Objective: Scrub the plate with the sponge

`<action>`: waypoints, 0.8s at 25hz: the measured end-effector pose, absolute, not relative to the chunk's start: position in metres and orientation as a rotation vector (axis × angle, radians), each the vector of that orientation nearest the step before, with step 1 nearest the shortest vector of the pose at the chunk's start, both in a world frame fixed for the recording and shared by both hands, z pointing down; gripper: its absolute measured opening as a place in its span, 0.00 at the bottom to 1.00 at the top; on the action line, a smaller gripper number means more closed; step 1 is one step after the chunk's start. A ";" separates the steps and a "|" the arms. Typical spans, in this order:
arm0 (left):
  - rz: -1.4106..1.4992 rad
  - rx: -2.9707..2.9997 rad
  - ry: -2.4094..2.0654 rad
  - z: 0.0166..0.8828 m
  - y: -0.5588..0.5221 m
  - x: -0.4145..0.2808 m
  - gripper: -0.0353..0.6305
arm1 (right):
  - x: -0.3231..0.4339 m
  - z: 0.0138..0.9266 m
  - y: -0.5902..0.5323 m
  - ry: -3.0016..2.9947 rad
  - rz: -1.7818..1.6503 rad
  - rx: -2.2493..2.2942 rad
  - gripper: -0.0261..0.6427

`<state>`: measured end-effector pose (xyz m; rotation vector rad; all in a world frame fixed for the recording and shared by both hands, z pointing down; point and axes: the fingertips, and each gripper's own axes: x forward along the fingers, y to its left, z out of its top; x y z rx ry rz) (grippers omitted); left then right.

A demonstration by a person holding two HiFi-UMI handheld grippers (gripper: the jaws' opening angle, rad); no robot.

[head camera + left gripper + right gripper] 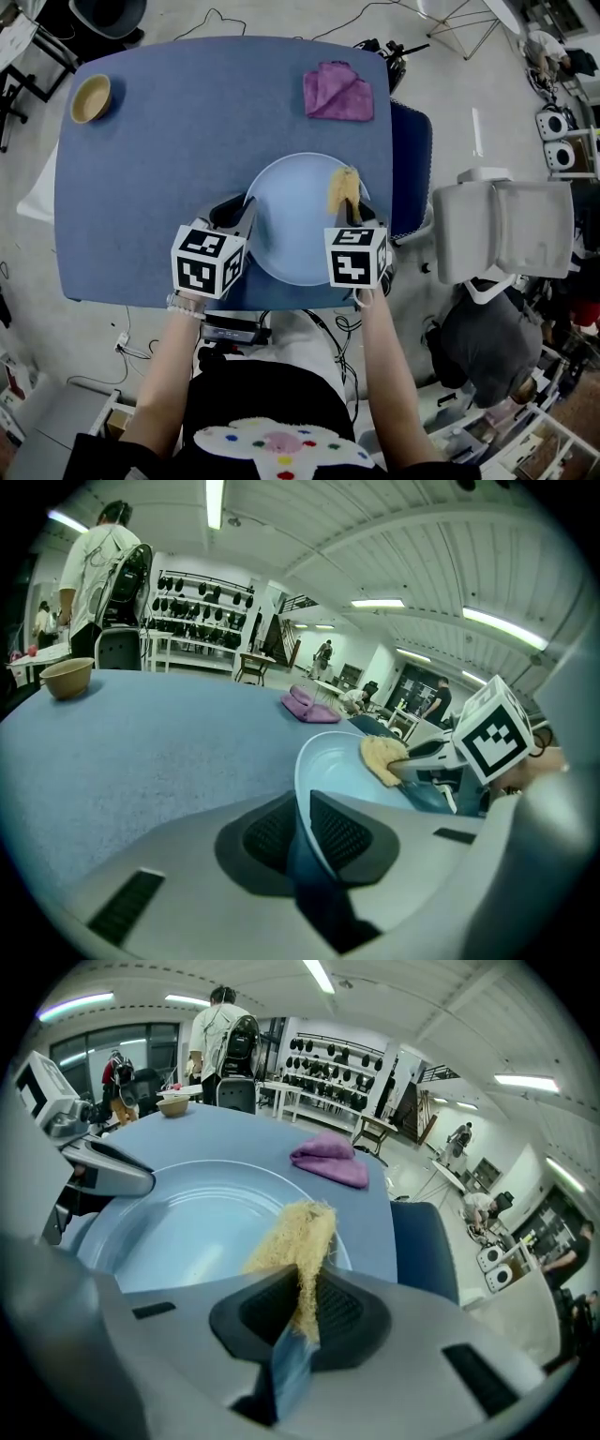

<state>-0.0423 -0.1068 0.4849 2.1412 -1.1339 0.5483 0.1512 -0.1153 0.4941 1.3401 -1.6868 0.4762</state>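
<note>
A pale blue plate (286, 225) lies on the blue table (169, 159) near its front edge. My left gripper (246, 214) is shut on the plate's left rim (302, 803), which stands tilted up between the pads. My right gripper (352, 208) is shut on a yellow fibrous sponge (343, 191), which rests over the right side of the plate. In the right gripper view the sponge (298, 1251) sticks out from the jaws above the plate (187, 1227). From the left gripper view the sponge (382, 757) shows at the plate's far side.
A purple cloth (337, 92) lies at the table's far right. A tan bowl (91, 98) stands at the far left corner. A white chair (502, 230) is beside the table on the right. People stand in the background by shelving.
</note>
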 end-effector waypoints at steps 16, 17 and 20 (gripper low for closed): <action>0.508 2.125 -1.153 0.485 -0.108 -0.041 0.13 | 0.129 0.494 -0.139 -1.752 0.354 1.234 0.10; 0.503 2.125 -1.150 0.485 -0.108 -0.042 0.13 | 0.126 0.494 -0.141 -1.755 0.344 1.225 0.10; 0.496 2.123 -1.150 0.485 -0.109 -0.042 0.13 | 0.117 0.495 -0.145 -1.773 0.325 1.202 0.10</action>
